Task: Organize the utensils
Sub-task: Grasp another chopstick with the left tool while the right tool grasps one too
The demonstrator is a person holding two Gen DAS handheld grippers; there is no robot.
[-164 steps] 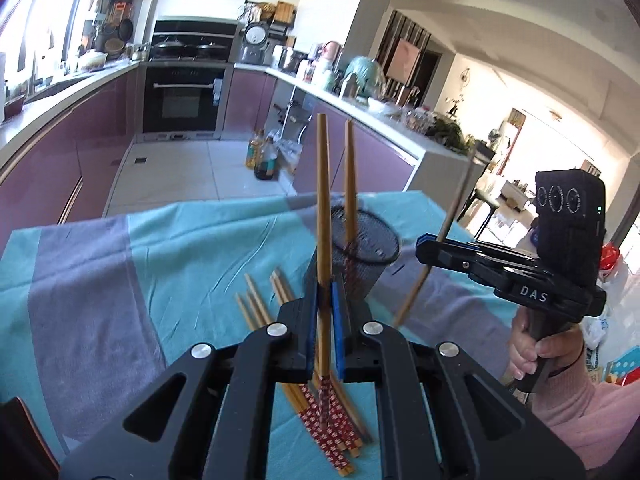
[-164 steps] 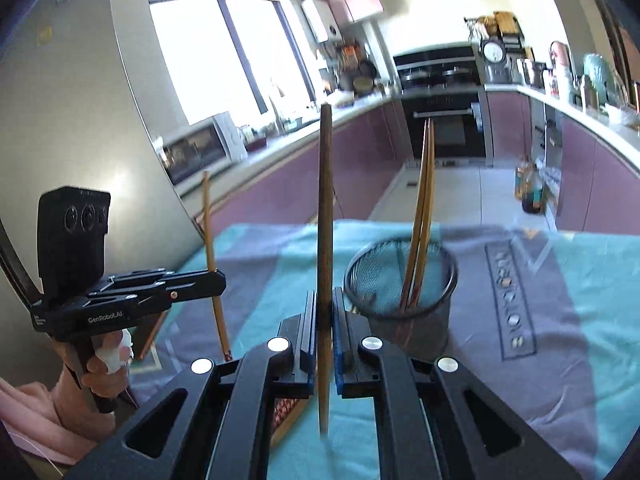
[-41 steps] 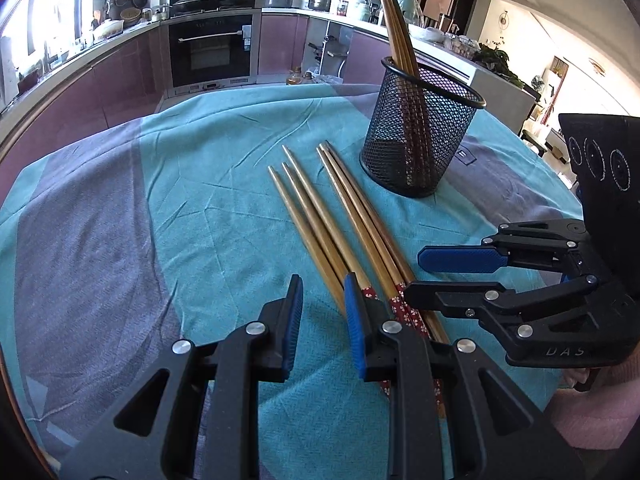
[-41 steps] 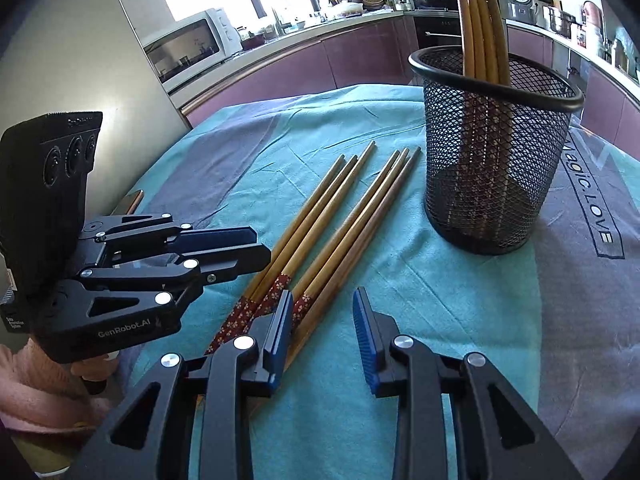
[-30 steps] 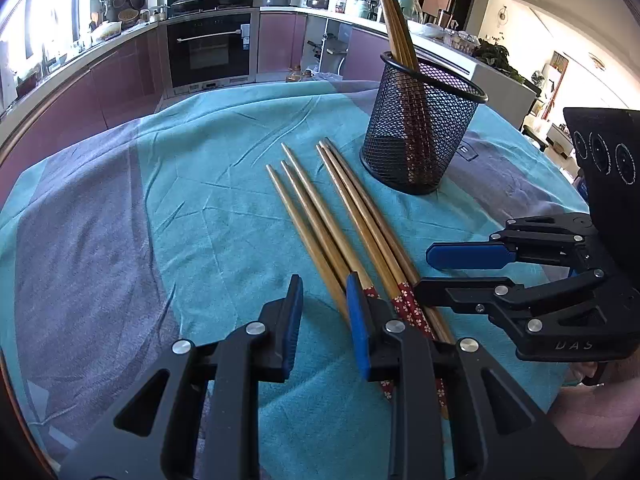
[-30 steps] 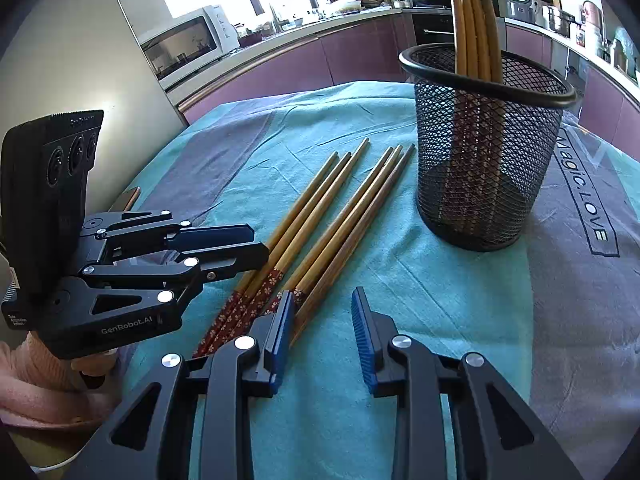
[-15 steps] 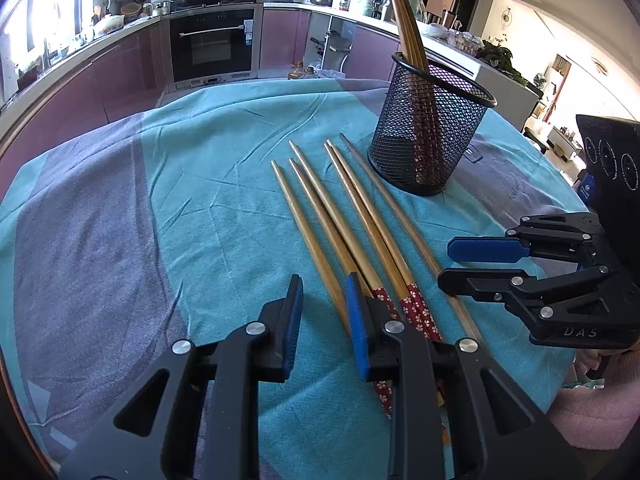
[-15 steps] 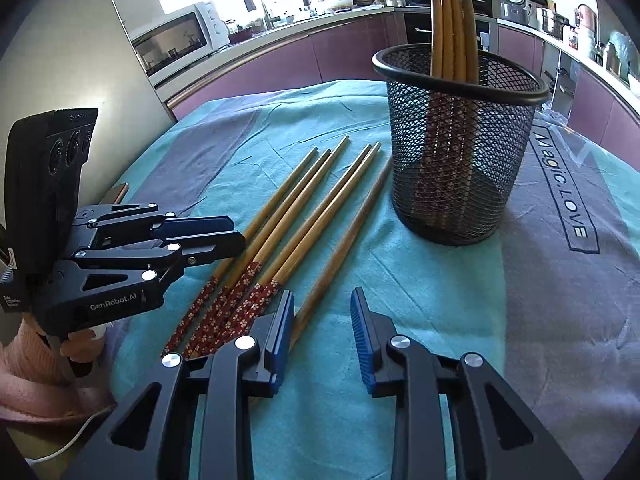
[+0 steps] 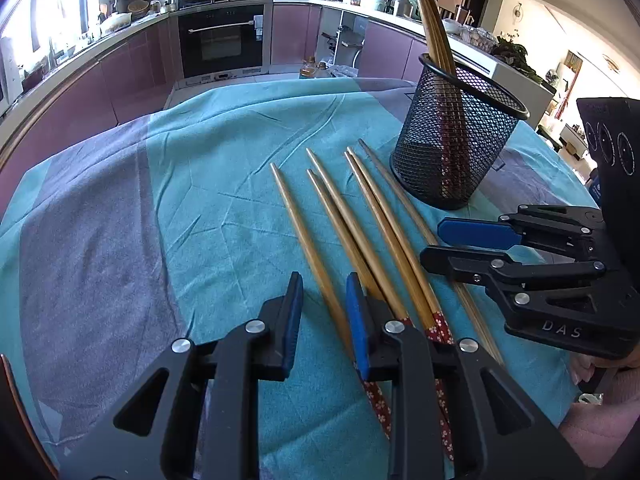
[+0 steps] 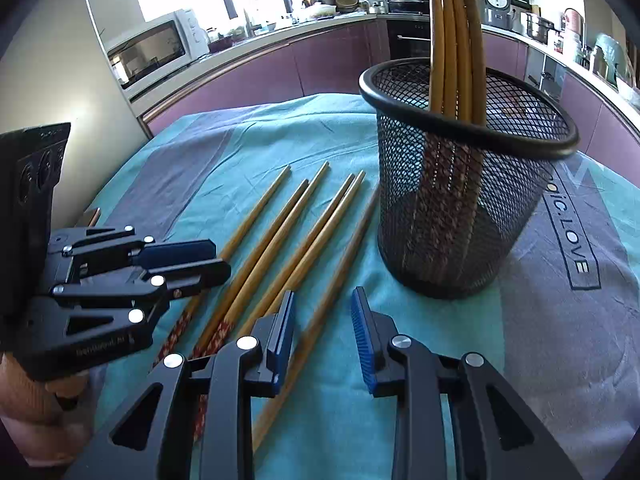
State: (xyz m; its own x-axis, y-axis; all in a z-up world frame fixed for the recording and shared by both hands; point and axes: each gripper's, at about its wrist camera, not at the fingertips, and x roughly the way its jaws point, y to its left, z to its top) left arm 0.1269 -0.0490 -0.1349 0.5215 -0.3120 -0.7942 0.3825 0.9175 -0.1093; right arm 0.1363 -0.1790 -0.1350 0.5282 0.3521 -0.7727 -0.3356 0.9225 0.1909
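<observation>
Several wooden chopsticks (image 9: 352, 224) lie side by side on the teal tablecloth, red patterned ends toward me; they also show in the right wrist view (image 10: 276, 248). A black mesh cup (image 9: 456, 148) holds several upright chopsticks (image 10: 452, 40); the mesh cup also shows in the right wrist view (image 10: 460, 208). My left gripper (image 9: 324, 308) is open and empty, low over the leftmost chopstick (image 9: 304, 240). My right gripper (image 10: 322, 324) is open and empty, low over the rightmost chopstick (image 10: 332, 292), and also shows in the left wrist view (image 9: 452, 240).
The tablecloth (image 9: 120, 220) has teal and grey bands and covers a round table. Its near edge drops off at the lower left. Kitchen counters and an oven (image 9: 222, 40) stand behind. A microwave (image 10: 152, 52) sits on the counter at the left.
Both grippers, which earlier each held a chopstick upright, are now open and empty. In the last second both crept forward and lower over the lying chopsticks, which have spread apart a little.
</observation>
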